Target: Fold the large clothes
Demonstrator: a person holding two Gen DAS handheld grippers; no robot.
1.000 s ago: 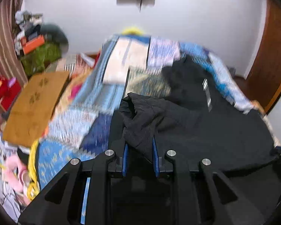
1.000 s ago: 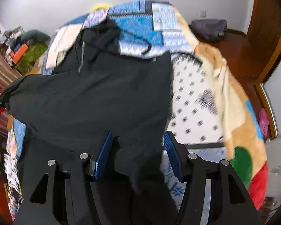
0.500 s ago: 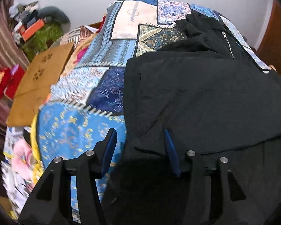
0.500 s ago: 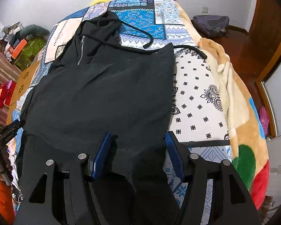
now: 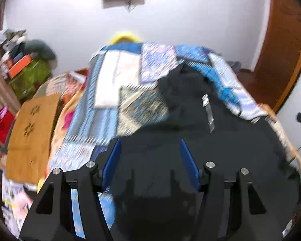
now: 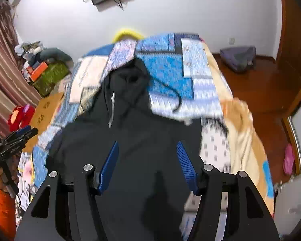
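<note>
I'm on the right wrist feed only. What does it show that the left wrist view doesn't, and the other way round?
Only the right wrist view shows the hoodie's drawcord, the grey bag on the floor, the pink slipper, and the left hand-held gripper held up at frame left. Only the left wrist view shows the wooden door clearly. Both show the black hoodie lying flat on the patchwork quilt, its zipper, the brown cardboard, and open blue pads with no cloth pinched.
</note>
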